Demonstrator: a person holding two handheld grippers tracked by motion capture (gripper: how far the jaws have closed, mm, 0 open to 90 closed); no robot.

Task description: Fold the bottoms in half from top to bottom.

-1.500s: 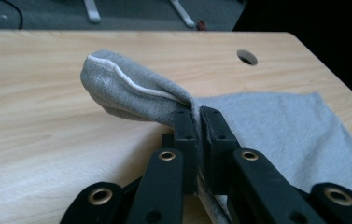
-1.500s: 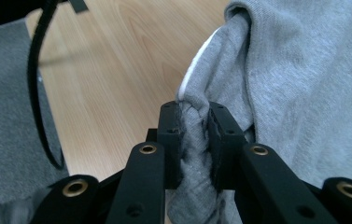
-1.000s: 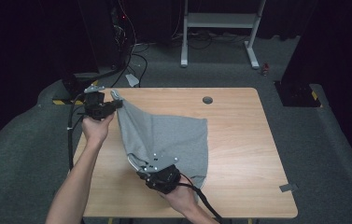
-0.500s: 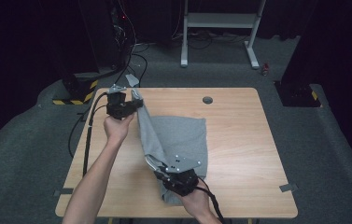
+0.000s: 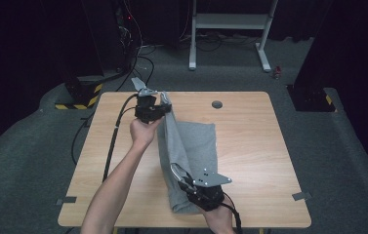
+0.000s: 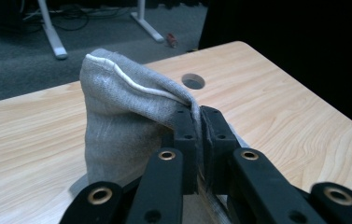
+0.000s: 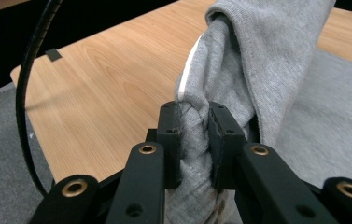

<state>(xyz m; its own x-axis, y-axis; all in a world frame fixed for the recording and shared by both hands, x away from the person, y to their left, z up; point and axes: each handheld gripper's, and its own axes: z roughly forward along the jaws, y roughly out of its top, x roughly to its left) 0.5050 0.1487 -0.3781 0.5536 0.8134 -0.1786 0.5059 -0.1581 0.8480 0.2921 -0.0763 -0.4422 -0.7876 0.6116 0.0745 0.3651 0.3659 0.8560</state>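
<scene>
Over the middle of the wooden bench [image 5: 269, 146], the grey garment [image 5: 191, 146] is folded partway, its far edge pinched in the left gripper [image 5: 164, 108] and its near edge bunched tight between the right gripper's [image 5: 179, 171] closed fingers [image 7: 171, 140].

One camera sits high up, above the person's side of the table [image 5: 250, 146]. It looks forward and down, so the whole tabletop and the dark floor behind it fit in.

The left gripper view rides on the left gripper [image 6: 198, 122]. It looks along the black jaws, very close, toward the far edge of the table with the round hole [image 6: 193, 81].

The right gripper view rides on the right gripper [image 7: 194, 128]. It is also very close, and it looks across the table toward a corner.

All three views share the wooden tabletop and the grey cloth [image 5: 191, 146]. The high view and the left gripper view both see the hole.
</scene>
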